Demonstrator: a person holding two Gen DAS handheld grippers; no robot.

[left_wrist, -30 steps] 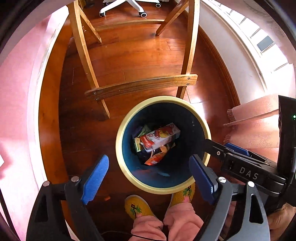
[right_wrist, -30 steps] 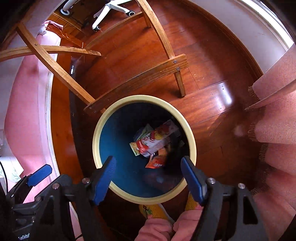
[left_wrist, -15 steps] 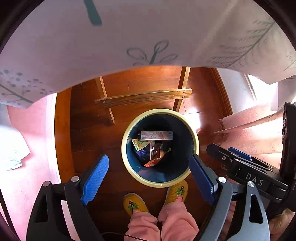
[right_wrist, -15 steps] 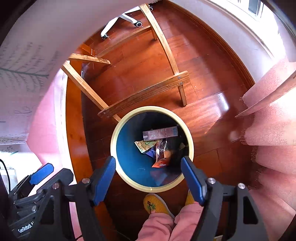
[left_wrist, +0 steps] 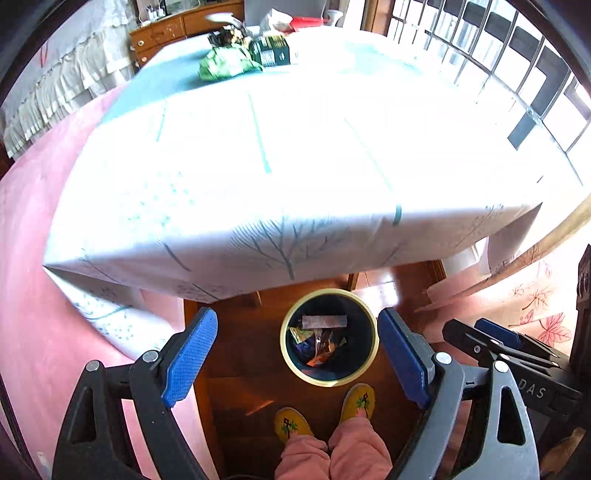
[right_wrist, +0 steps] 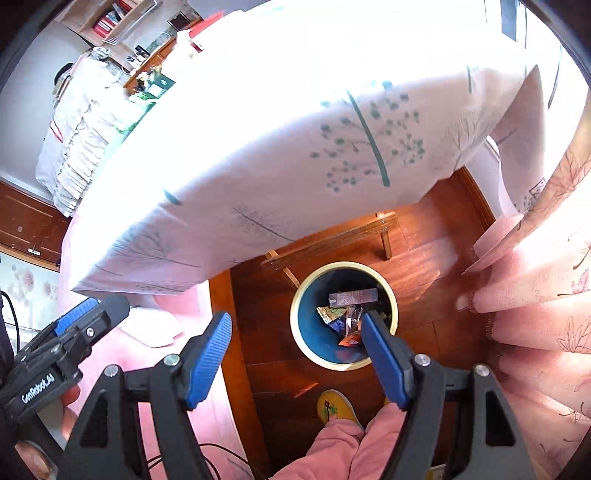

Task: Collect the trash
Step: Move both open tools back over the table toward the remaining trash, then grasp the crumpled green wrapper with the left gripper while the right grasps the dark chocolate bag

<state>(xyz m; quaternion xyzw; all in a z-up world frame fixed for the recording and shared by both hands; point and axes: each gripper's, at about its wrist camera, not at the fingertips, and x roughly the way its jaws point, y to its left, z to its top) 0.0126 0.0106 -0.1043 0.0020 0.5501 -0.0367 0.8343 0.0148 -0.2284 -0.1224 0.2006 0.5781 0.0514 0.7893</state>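
Trash still to collect, bunched at the far end of the table: green crinkled bag, dark carton touching its side, crumpled dark wrapper just behind. Too small and blurred to read any labels.

Bin on the floor just off the table's near edge, partly filled with a flat bar-shaped packet and loose foil wrappers.

Tongs: left gripper spread wide with nothing between the blue pads; right gripper likewise parted and empty. Both out past the table's near edge, tilted steeply down.

Handling, as a judgement:
- Green bag: probably light, soft and slippery film, likely to crumple and slide rather than resist. Best pinched on a bunched fold or a sealed end, squeezed well in so the film cannot slip out.
- Dark carton: looks stiffer and boxy, probably light if emptied, though impossible to tell from here. Best taken across its narrow faces, pads flat against the card, without crushing.
- Crumpled wrapper: almost weightless by the look of it; easily knocked further along the table, so worth closing on the thickest part of the crumple.

Glare over most of the table's cloth; anything small lying there could pass unseen.
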